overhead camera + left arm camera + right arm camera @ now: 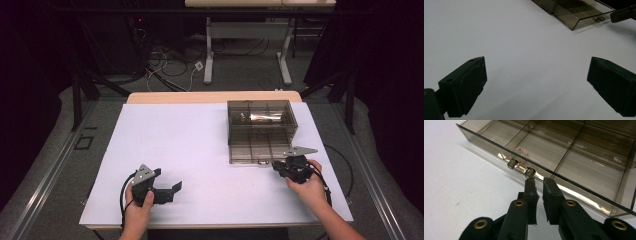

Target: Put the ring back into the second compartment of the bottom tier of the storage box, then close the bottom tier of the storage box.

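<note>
Smoky plastic drawer (pixel 564 157) stands open near the surface's right edge; right tongs (pixel 538 181) nearly closed, empty, at its handle (pixel 521 168); left tongs (pixel 536 82) wide open.

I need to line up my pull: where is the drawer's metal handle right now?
In the right gripper view, the handle sits on the front wall of the pulled-out smoked drawer, just beyond the tips of the right gripper, slightly to their left.

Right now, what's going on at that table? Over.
Left gripper open, idle over white sheet. Right gripper nearly shut at drawer handle, nothing clamped. Smoky plastic drawer box pulled open. Nothing in the way.
</note>
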Motion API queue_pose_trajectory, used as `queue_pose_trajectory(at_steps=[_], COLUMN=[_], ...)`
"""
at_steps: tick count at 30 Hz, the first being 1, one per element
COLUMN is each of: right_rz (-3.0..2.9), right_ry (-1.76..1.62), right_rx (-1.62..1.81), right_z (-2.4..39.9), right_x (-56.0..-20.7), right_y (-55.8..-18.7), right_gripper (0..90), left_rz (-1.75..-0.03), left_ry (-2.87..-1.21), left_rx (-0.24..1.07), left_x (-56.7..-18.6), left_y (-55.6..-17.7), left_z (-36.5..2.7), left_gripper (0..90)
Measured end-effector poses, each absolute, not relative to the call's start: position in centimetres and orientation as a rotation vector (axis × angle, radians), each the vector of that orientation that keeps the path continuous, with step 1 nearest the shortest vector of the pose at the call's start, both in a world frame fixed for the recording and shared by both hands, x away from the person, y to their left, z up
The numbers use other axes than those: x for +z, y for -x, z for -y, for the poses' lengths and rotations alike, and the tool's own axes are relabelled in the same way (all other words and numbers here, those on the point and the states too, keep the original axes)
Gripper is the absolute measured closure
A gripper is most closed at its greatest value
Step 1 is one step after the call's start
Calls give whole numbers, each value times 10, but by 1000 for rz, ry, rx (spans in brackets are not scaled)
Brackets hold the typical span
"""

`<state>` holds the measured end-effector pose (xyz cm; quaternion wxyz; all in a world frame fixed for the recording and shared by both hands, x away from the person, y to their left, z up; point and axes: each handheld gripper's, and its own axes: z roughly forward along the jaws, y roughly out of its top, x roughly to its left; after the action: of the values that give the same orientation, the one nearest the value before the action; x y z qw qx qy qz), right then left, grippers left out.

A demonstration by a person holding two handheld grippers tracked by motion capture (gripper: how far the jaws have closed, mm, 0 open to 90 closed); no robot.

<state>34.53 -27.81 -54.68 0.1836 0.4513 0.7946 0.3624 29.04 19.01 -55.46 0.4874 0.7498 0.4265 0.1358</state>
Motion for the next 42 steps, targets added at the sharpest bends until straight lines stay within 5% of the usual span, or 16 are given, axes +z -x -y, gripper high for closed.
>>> queue_pose_trajectory(at_steps=[8, 42], right_rz=[-2242, -2272], right_ry=[-1298, -1346], right_rx=[993, 1006], right_z=[278, 272], right_x=[-552, -557], right_y=[-352, -360], right_gripper=[899, 900], left_rz=[-1036, -1034], left_ry=[-1823, -1831], left_rx=[332, 334], left_x=[-555, -555], left_y=[-290, -291], left_z=[-190, -190], left_gripper=[27, 27])
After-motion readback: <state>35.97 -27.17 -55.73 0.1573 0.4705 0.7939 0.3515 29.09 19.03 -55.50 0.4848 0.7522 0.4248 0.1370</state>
